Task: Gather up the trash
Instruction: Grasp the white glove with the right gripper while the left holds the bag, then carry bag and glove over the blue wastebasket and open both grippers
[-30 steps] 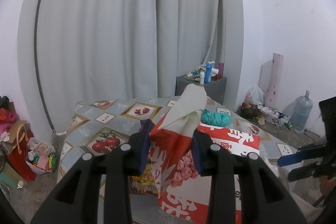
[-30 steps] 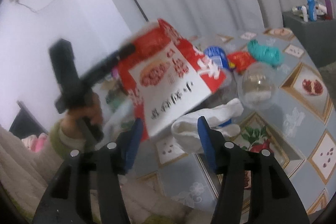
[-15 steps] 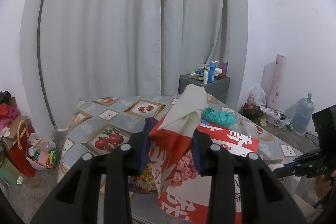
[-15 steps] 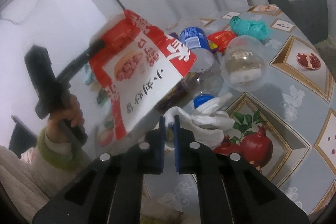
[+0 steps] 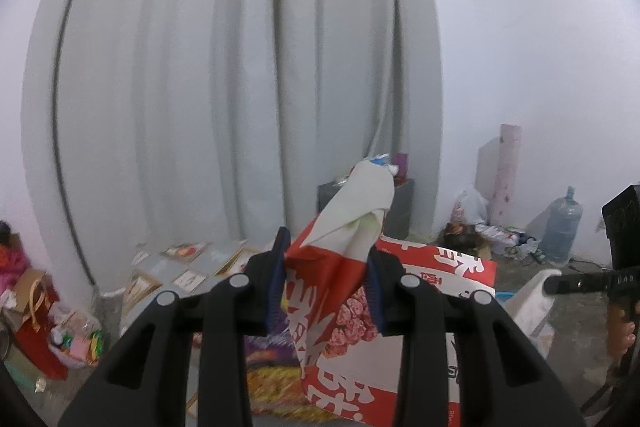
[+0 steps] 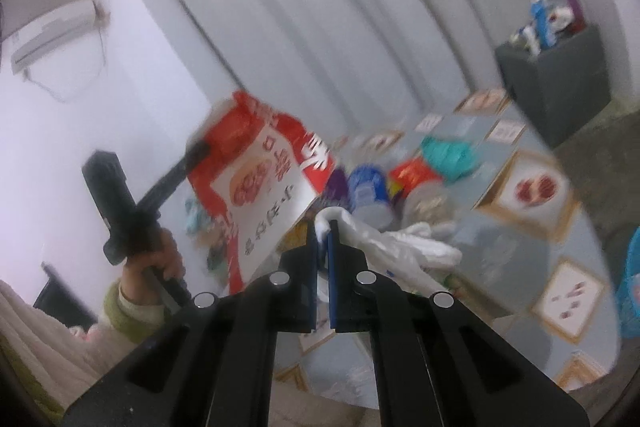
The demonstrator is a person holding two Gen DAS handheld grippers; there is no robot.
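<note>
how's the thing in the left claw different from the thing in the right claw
The left claw grips a red and white printed paper bag, stiff and holding its shape. The right claw pinches a plain white plastic bag, limp and crumpled, trailing toward the table. Both are held up off it.

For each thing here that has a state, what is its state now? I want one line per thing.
left gripper: shut on the red and white bag, held up.
red and white bag: pinched at its top edge, hanging above the table.
right gripper: shut on the white plastic bag.
white plastic bag: crumpled, gripped at one end.
table: littered with trash.
</note>
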